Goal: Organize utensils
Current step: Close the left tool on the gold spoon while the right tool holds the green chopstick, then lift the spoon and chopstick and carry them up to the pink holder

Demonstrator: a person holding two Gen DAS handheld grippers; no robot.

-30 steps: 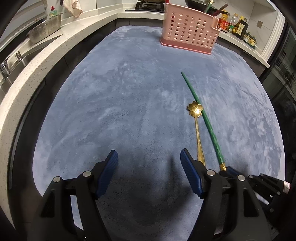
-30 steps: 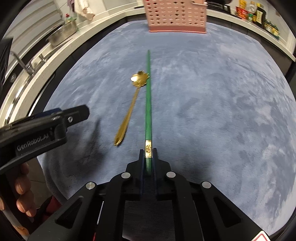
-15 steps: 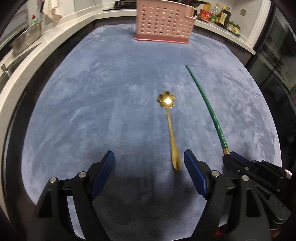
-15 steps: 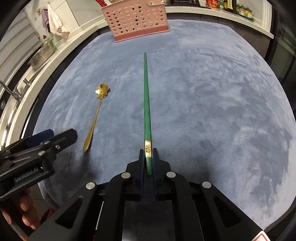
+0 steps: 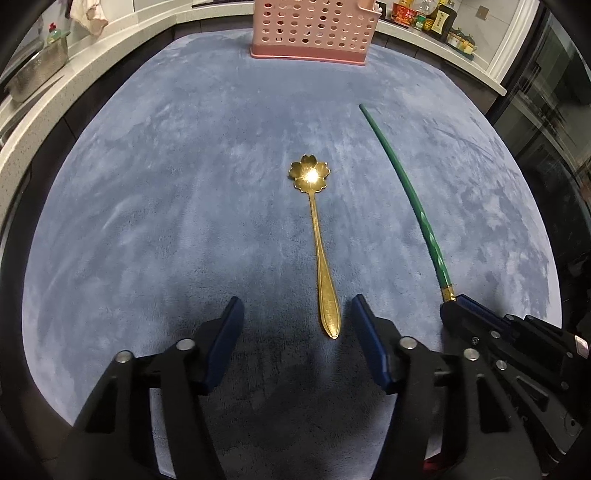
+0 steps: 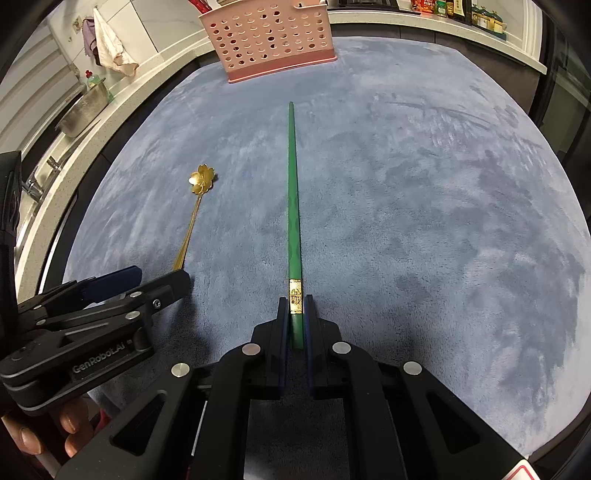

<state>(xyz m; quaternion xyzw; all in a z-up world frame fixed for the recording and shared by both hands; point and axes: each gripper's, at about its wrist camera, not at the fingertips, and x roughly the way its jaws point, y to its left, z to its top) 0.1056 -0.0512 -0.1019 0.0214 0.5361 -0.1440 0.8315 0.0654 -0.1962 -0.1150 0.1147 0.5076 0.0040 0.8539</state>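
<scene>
basket point(image 5: 314, 33): top cropped | bottle labels point(image 5: 436, 18): illegible

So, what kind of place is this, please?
Most likely a home kitchen: a white countertop runs around the blue mat, with a metal colander by a faucet, and sauce bottles at the back.

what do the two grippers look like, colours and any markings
Both are matte black plastic frames with round silver bolts and dark blue pads lining the fingers. The left gripper carries white "GenRobot.AI" lettering on its side, seen from the right wrist. The right gripper shows a red-edged white sticker. Bare fingertips grip the left handle.
</scene>
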